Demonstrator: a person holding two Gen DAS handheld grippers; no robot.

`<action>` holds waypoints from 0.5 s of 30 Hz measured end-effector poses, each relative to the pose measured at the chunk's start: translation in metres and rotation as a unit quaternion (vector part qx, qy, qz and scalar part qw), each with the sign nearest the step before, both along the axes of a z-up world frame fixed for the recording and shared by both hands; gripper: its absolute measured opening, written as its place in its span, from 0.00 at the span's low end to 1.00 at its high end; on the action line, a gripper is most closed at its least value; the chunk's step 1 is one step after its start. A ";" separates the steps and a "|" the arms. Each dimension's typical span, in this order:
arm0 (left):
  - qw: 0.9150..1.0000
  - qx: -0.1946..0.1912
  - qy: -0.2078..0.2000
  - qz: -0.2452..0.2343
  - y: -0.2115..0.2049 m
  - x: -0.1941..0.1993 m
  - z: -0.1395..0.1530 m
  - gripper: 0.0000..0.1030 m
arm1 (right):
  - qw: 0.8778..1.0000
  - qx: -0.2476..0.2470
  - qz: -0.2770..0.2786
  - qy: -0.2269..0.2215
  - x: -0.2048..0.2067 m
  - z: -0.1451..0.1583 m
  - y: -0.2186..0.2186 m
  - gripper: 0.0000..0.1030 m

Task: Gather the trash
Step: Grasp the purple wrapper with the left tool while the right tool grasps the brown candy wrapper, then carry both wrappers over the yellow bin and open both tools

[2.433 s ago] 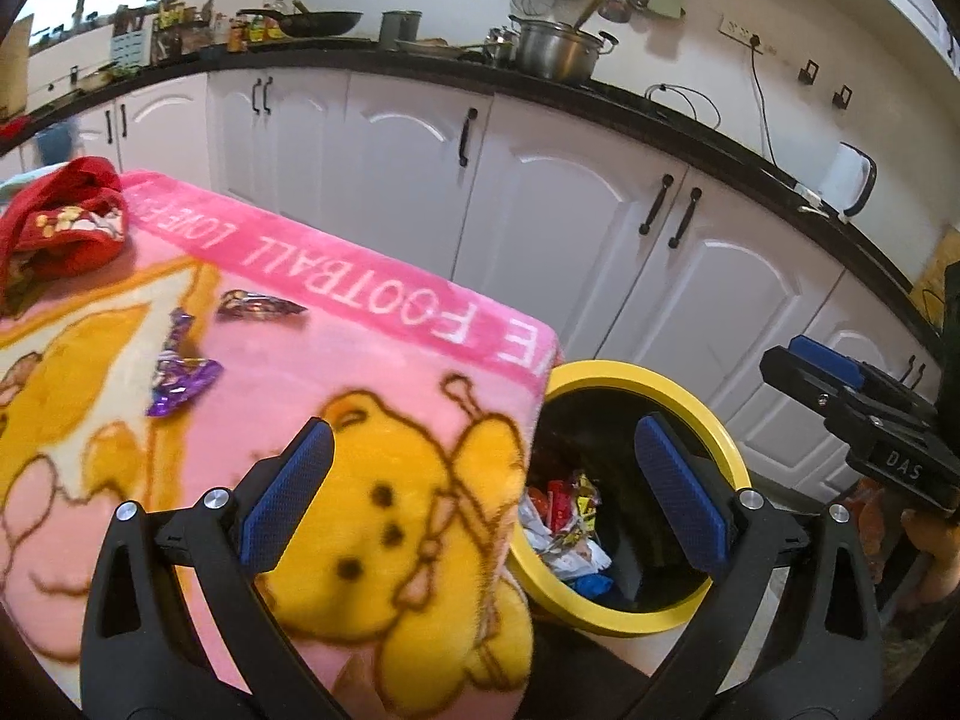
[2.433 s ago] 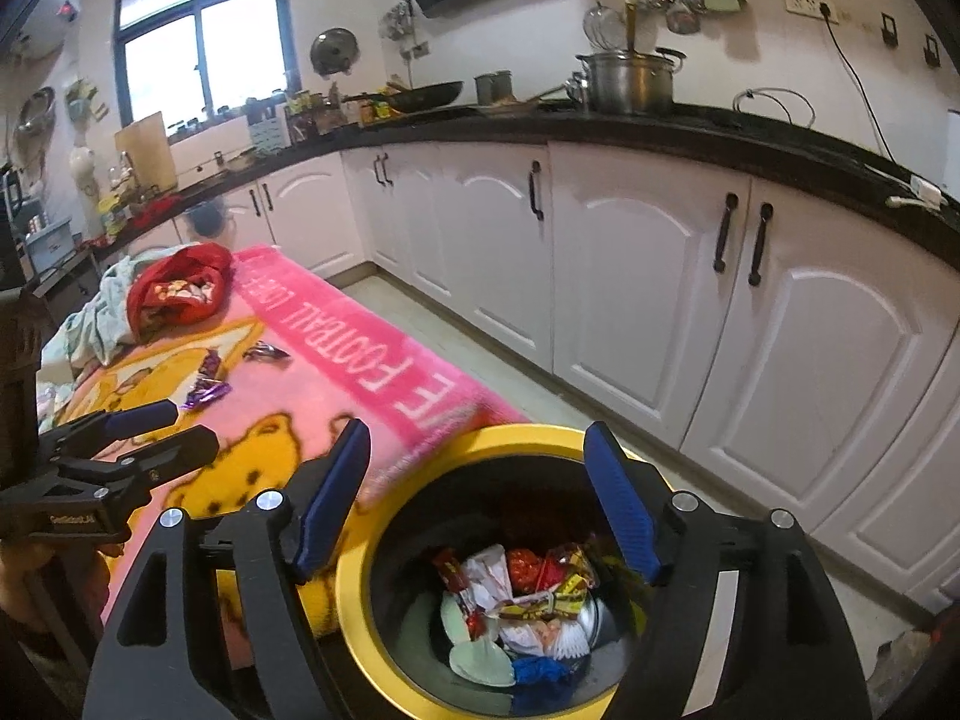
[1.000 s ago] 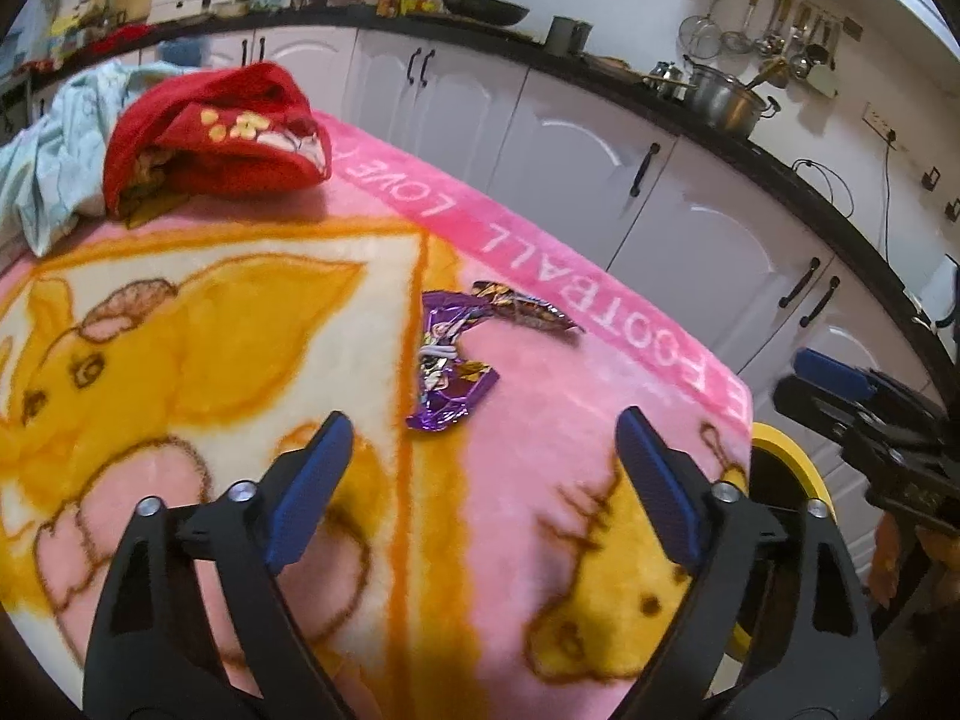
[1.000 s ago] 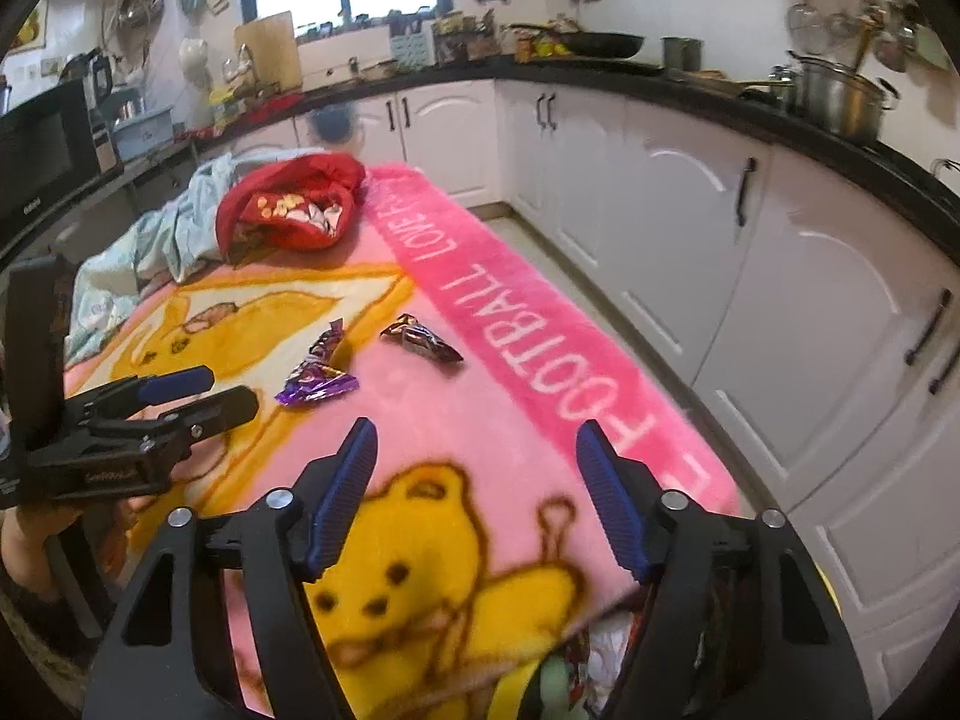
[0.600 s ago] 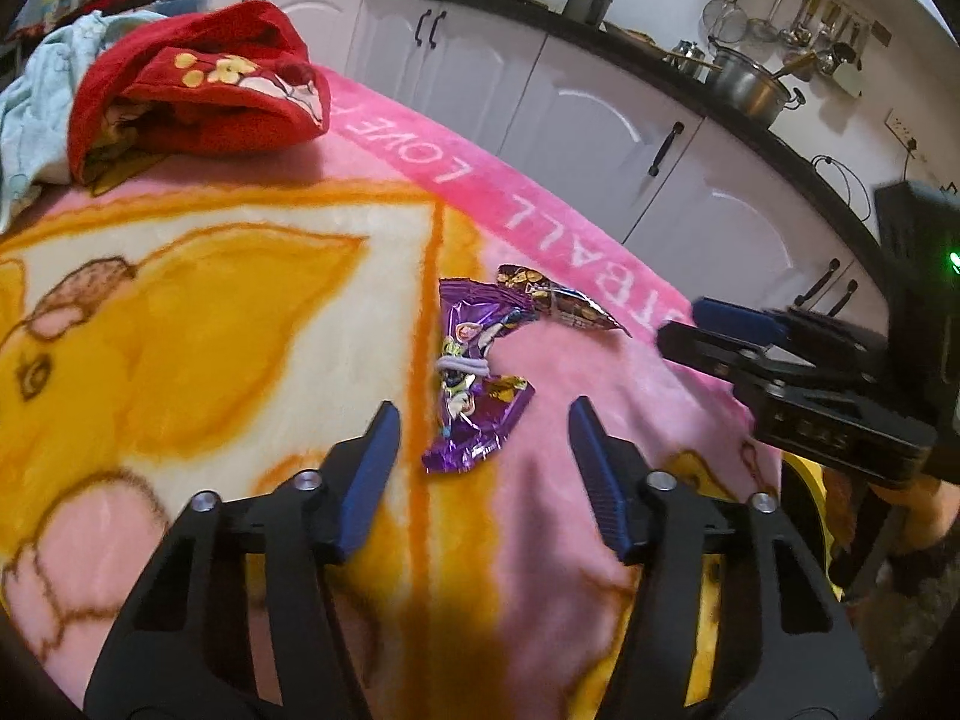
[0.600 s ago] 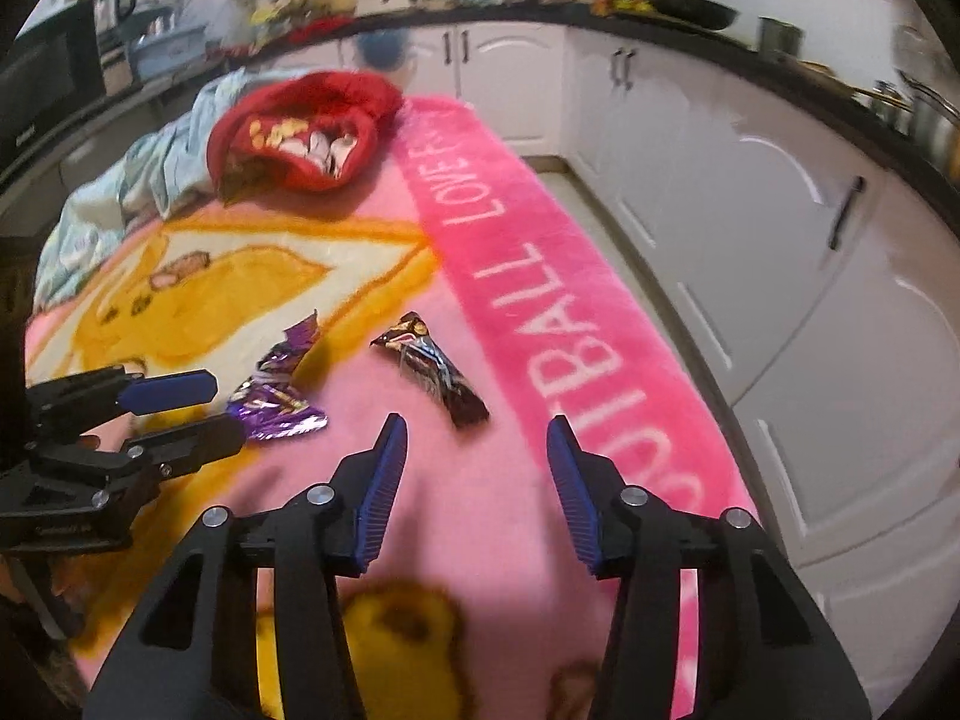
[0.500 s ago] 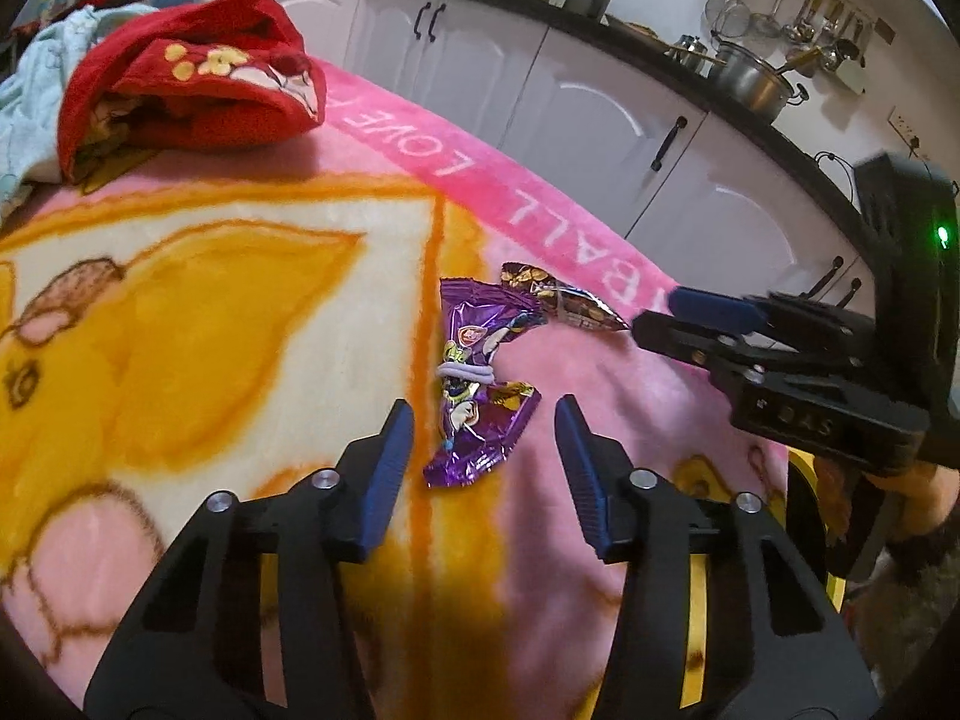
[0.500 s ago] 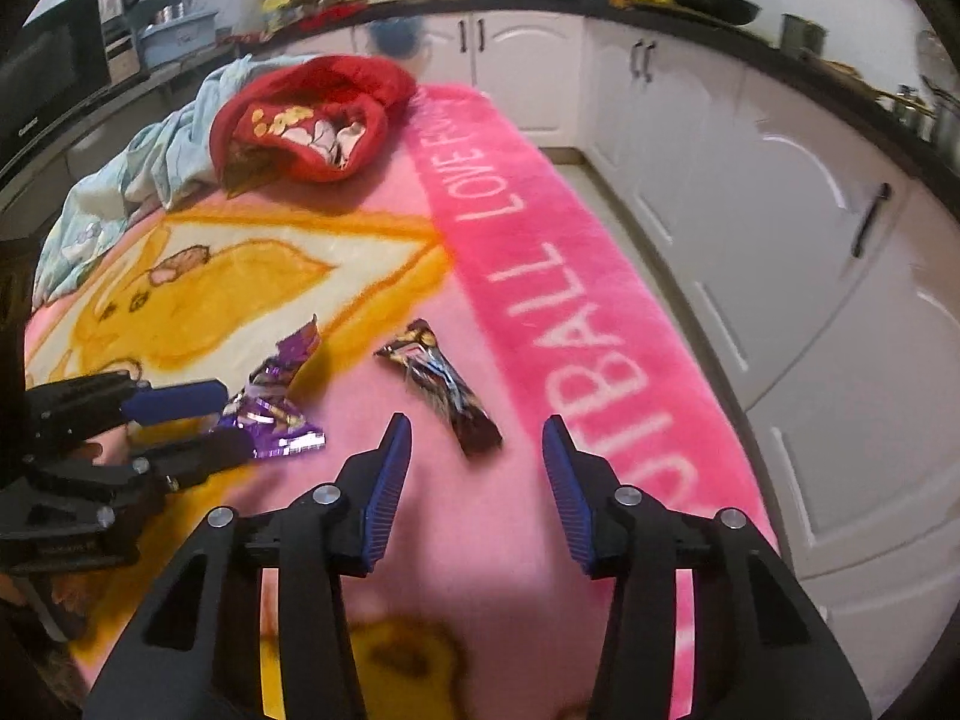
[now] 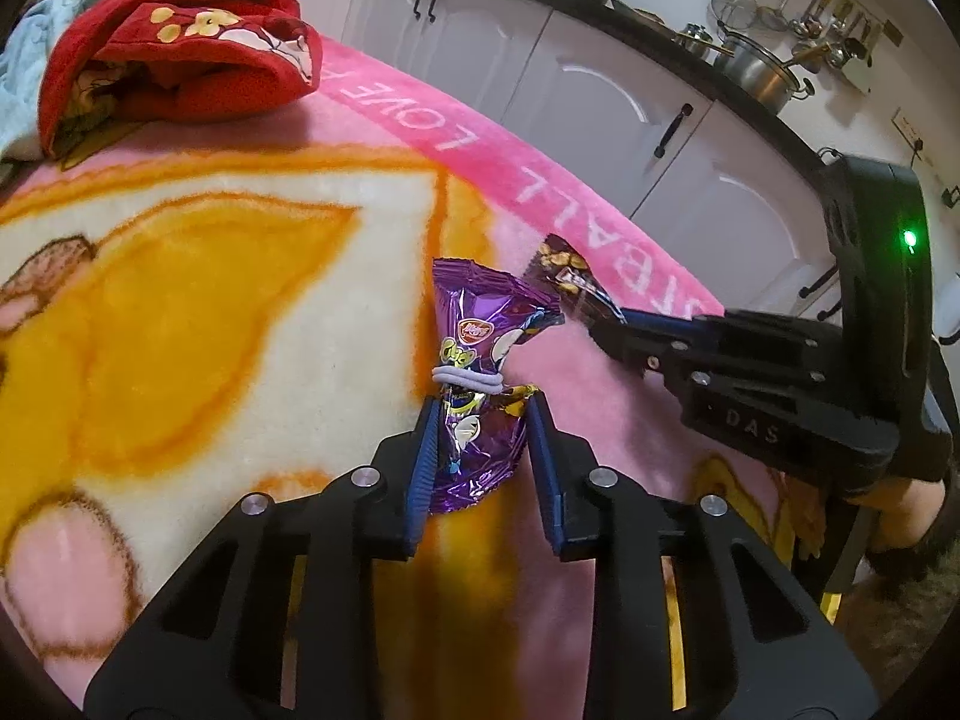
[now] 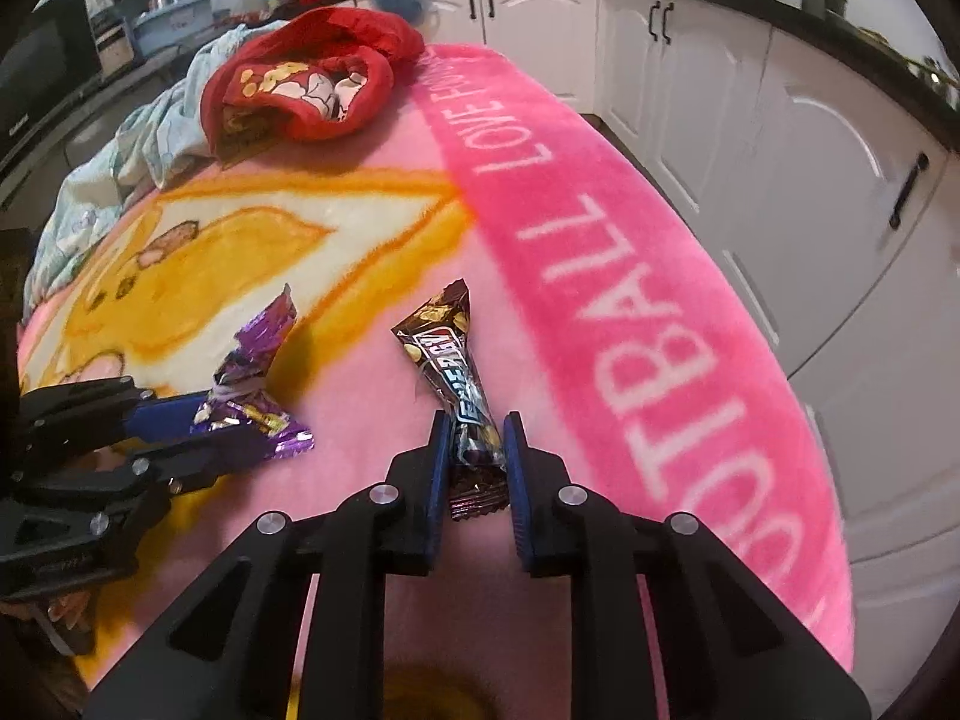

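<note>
A purple snack wrapper (image 9: 480, 360) tied with a band lies on the pink blanket (image 9: 240, 276). My left gripper (image 9: 483, 414) has its jaws closed onto the wrapper's near end; it also shows in the right wrist view (image 10: 252, 402). A brown candy bar wrapper (image 10: 447, 354) lies beside it. My right gripper (image 10: 474, 423) has its jaws closed onto that wrapper's near end. In the left wrist view the brown wrapper (image 9: 567, 276) shows at the right gripper's tips (image 9: 606, 327).
A red cloth bundle (image 9: 174, 60) and a pale blue cloth (image 10: 138, 150) lie at the blanket's far end. White kitchen cabinets (image 10: 780, 120) run along the right. A bit of the yellow bin rim (image 9: 831, 615) shows low right.
Both grippers moved from over the yellow bin to the blanket, came down on the two wrappers, and their jaws narrowed from wide open to closed on the wrappers.
</note>
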State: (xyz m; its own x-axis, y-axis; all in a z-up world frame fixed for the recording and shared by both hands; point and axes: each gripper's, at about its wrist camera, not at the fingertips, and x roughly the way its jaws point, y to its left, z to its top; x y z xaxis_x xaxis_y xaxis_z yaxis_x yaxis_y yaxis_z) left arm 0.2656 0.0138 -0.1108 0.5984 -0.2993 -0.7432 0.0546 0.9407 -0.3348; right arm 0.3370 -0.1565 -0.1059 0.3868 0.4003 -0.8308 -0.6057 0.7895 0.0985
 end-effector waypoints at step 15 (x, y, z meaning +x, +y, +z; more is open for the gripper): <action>0.999 0.012 -0.003 -0.031 -0.019 -0.044 0.003 0.18 | 1.000 0.006 -0.026 -0.016 -0.090 0.002 -0.037 0.16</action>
